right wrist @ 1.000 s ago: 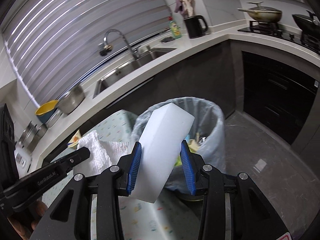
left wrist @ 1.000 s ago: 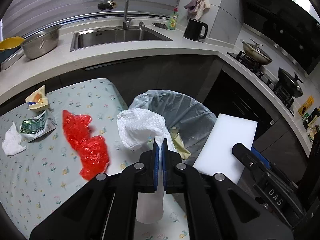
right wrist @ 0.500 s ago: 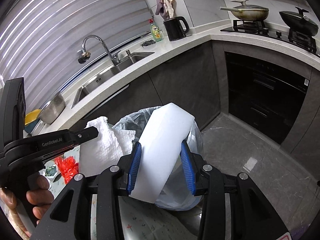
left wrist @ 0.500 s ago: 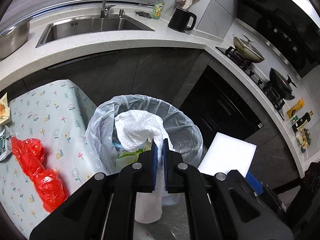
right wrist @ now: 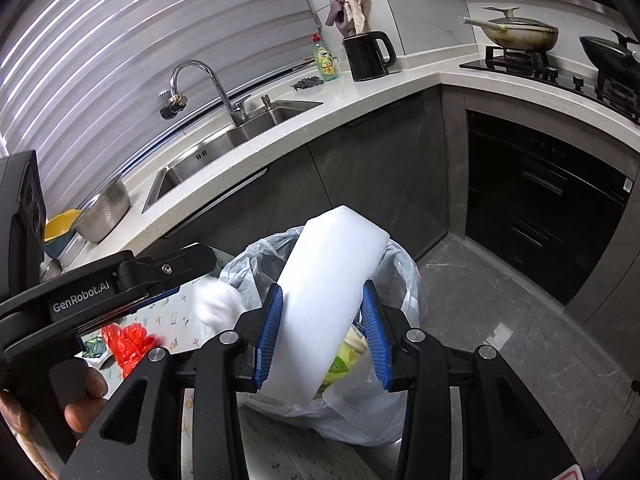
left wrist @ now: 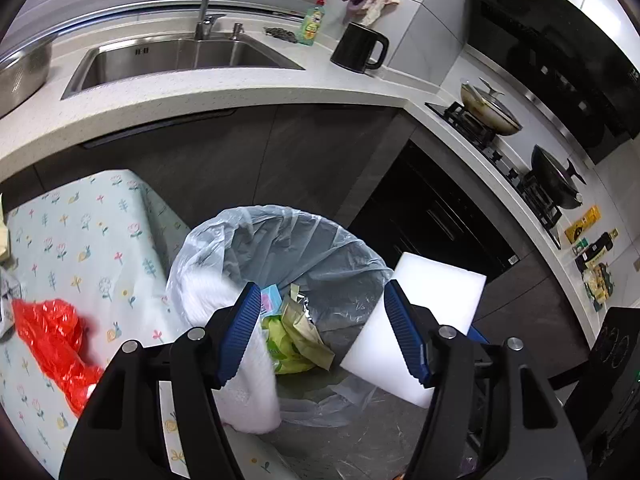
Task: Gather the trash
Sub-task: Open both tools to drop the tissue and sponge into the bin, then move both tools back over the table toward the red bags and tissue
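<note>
Left gripper (left wrist: 322, 330), jaws spread, drops the paper towel (left wrist: 240, 360); it may snag the bin's (left wrist: 280, 236) rim. Right gripper (right wrist: 324, 334) pinches foam block (right wrist: 328, 292).

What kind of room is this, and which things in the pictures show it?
Most likely a home kitchen. A steel sink with a faucet is set in a white counter, a gas stove carries a lidded pan, and a kettle stands near a soap bottle.
</note>
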`<action>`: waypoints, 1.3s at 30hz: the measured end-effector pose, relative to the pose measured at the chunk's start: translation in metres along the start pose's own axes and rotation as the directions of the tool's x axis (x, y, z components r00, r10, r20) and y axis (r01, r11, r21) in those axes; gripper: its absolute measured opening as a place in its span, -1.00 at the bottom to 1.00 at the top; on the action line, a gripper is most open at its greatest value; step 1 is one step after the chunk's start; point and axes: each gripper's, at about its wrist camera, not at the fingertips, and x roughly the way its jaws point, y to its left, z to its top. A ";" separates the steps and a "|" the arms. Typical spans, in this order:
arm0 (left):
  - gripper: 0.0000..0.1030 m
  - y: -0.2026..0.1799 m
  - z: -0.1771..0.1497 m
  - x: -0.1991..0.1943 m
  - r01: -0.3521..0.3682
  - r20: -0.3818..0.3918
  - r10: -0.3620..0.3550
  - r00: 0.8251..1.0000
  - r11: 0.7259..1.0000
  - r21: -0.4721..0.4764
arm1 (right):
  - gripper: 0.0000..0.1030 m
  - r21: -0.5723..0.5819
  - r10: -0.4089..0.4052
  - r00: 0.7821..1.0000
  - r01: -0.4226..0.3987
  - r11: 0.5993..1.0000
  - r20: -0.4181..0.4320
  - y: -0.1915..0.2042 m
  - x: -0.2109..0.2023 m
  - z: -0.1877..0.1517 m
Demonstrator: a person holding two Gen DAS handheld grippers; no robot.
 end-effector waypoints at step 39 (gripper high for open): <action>0.45 0.111 -0.021 -0.132 -0.311 0.191 0.340 0.921 0.936 -0.166 | 0.04 -0.170 0.139 0.990 -0.143 0.975 -0.033 0.129 -0.009 -0.013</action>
